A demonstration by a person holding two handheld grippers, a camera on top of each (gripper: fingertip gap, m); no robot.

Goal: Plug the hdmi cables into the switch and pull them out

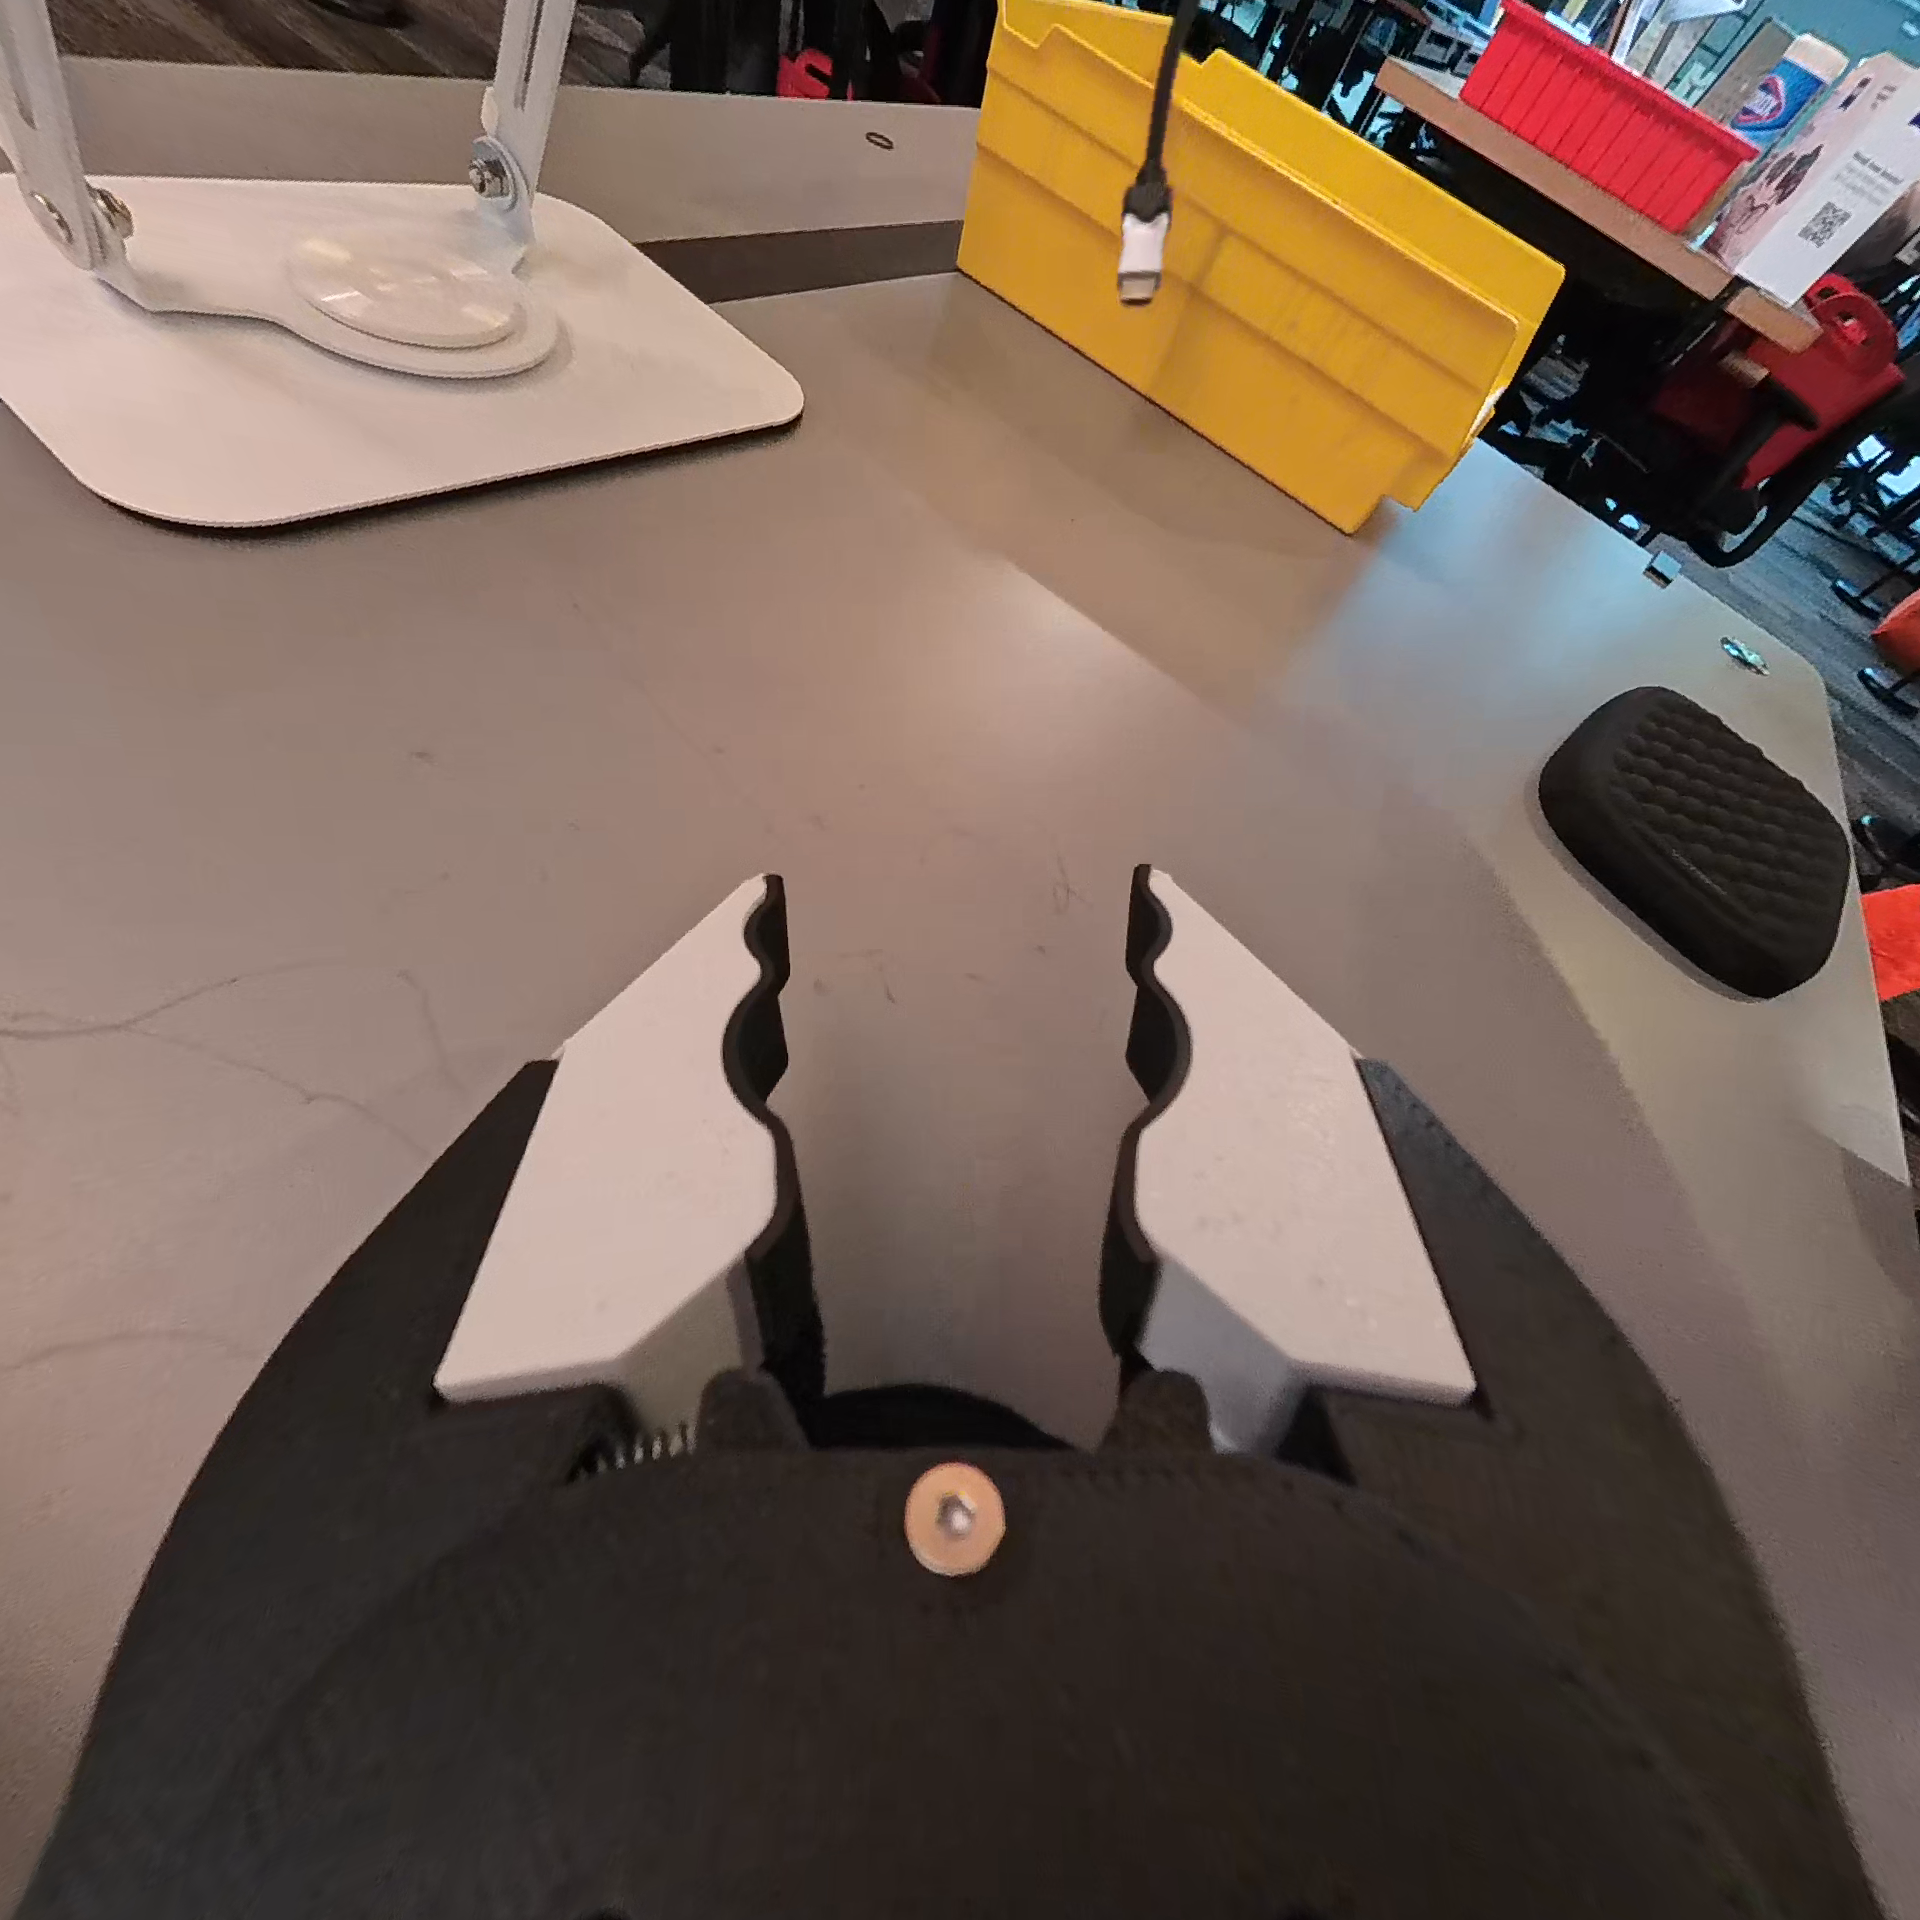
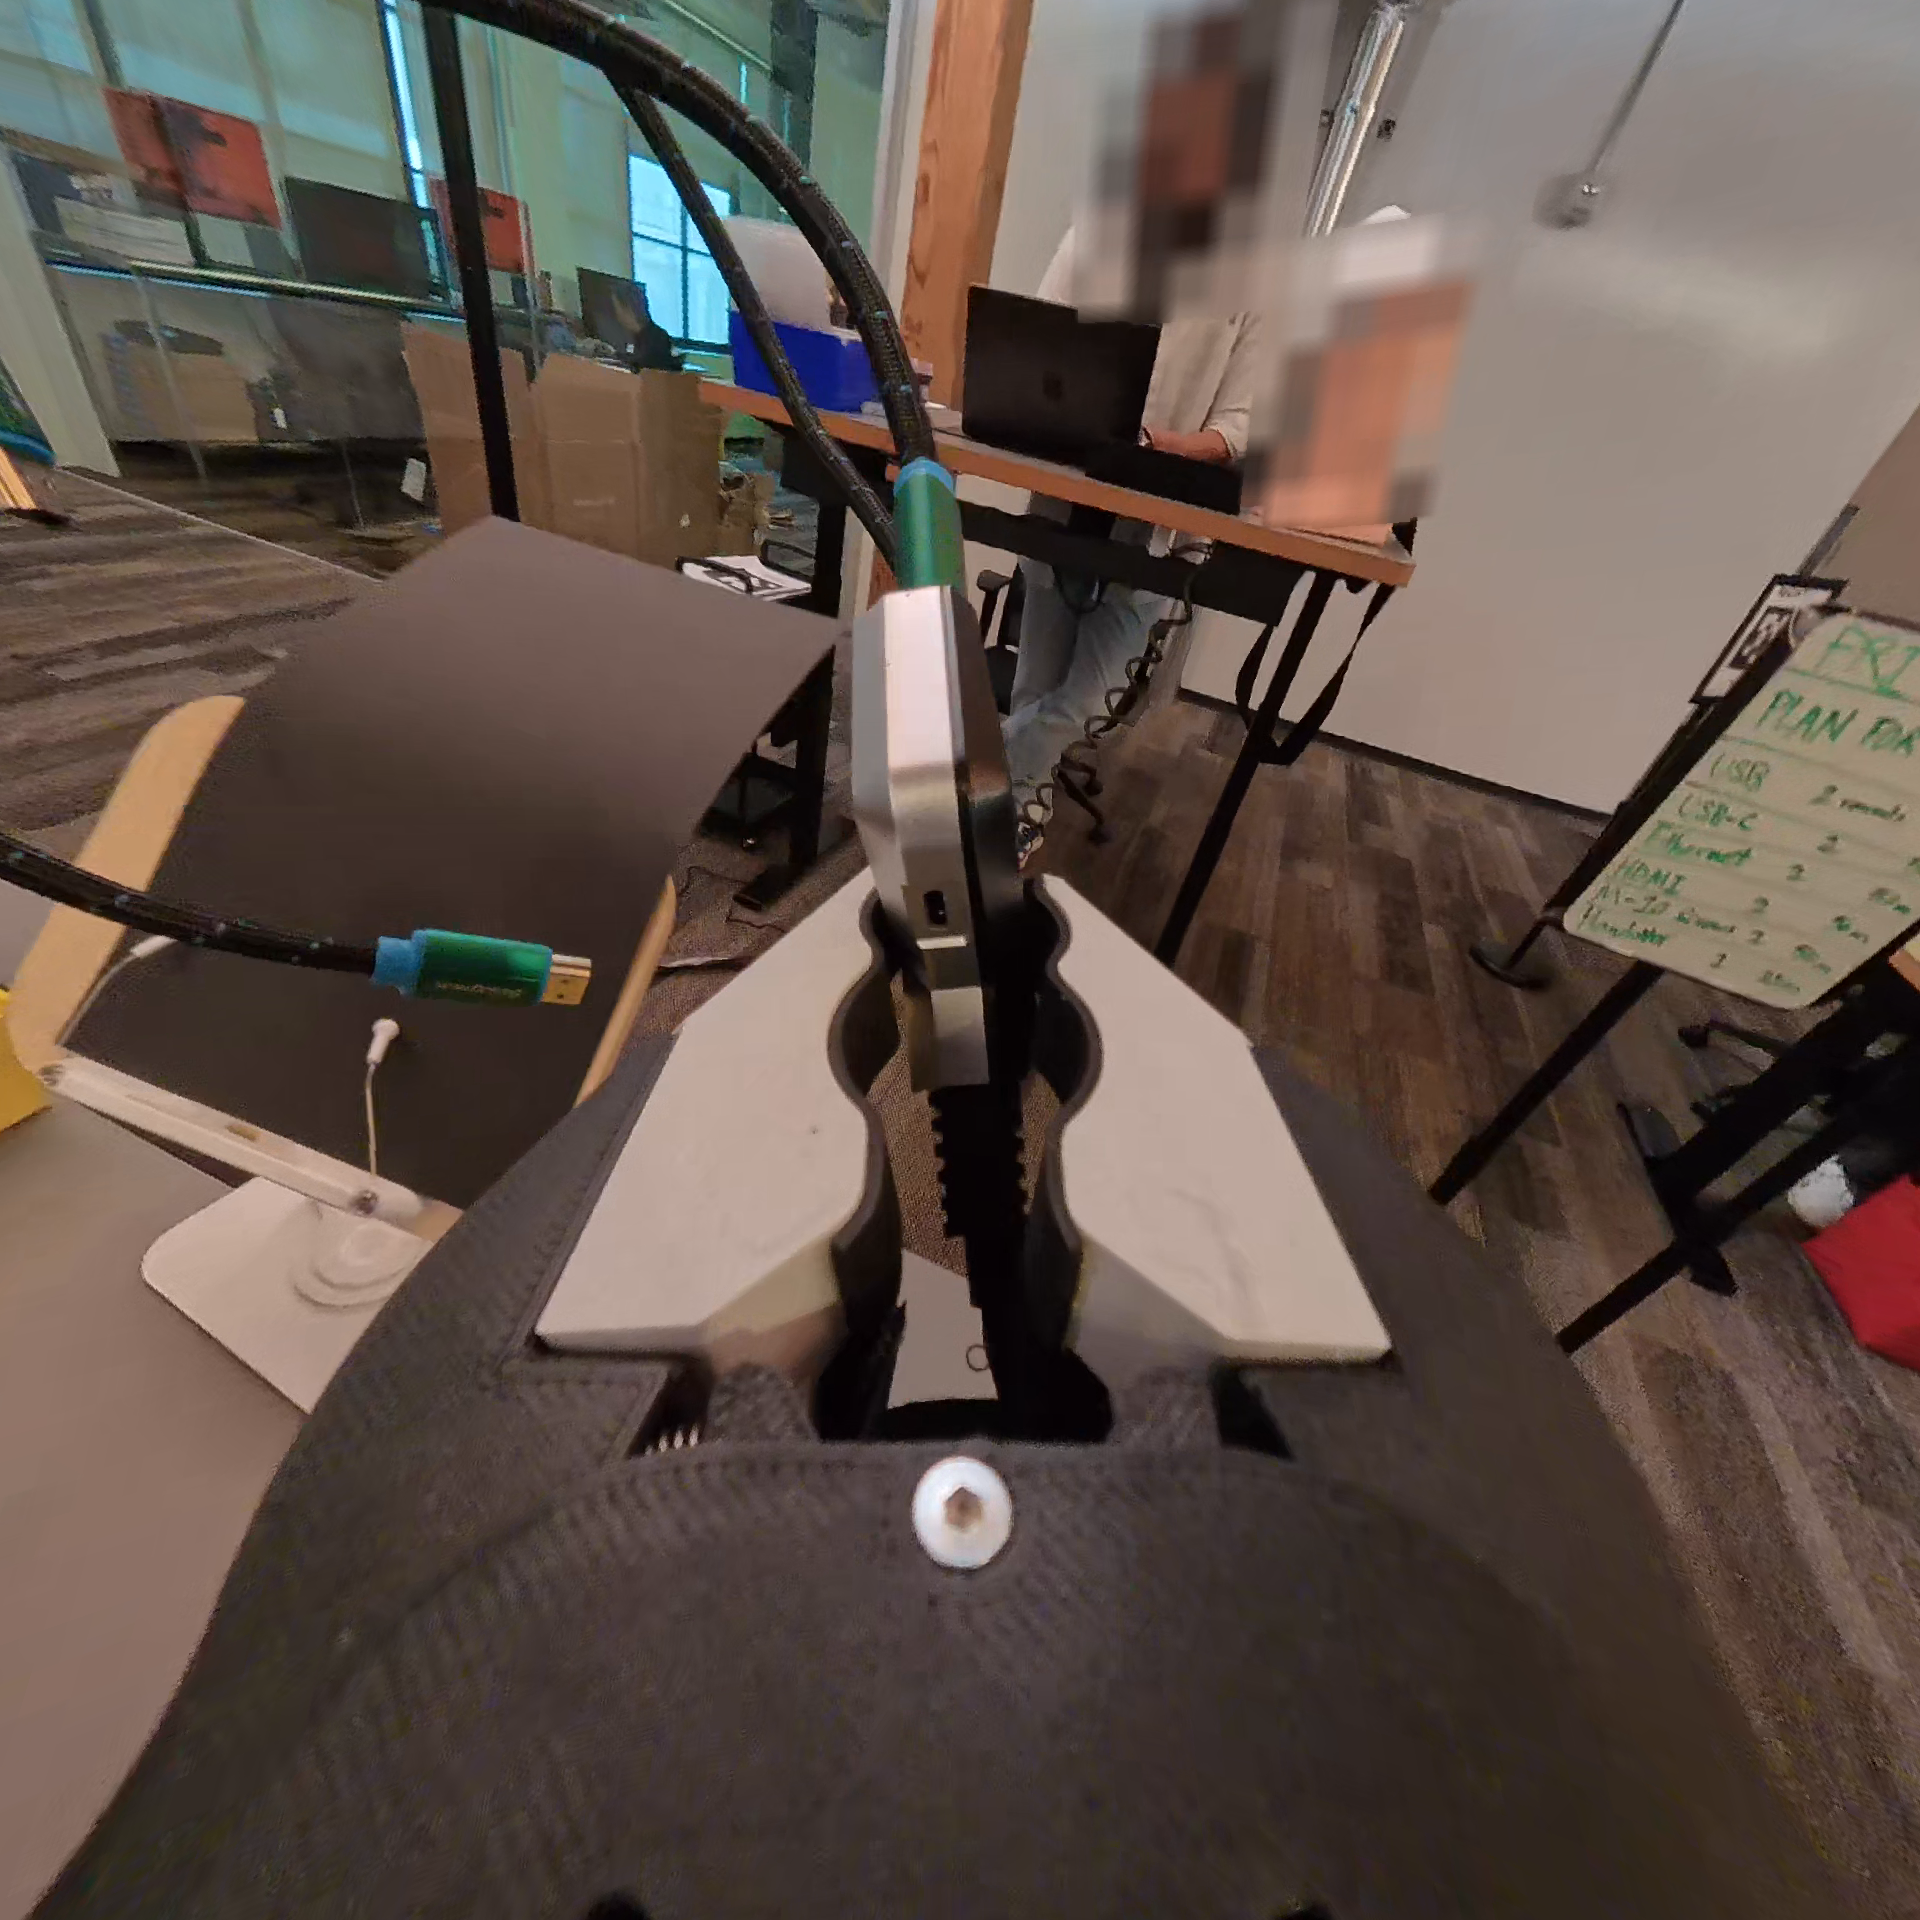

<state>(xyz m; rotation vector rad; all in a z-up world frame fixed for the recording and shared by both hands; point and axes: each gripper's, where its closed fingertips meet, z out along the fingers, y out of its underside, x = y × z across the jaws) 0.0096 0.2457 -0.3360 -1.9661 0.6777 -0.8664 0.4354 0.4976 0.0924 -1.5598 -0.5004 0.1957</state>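
In the right wrist view my right gripper (image 2: 961, 914) is shut on a grey and black HDMI switch (image 2: 914, 748), held on edge in the air. One black braided HDMI cable with a green plug (image 2: 928, 530) is plugged into the switch's far end. A second HDMI cable with a green plug and gold tip (image 2: 483, 968) hangs free in the air to the left, apart from the switch. In the left wrist view my left gripper (image 1: 956, 883) is open and empty, low over the grey table (image 1: 935, 675).
A white stand base (image 1: 395, 384) sits at the table's back left, also showing in the right wrist view (image 2: 260, 1299). A yellow bin (image 1: 1247, 312) stands at the back, with a white-tipped black cable (image 1: 1143, 229) hanging before it. A black wrist rest (image 1: 1694, 842) lies right. A person sits at a far desk. The gap from one gripper's tips to the other's is roughly 65 centimeters.
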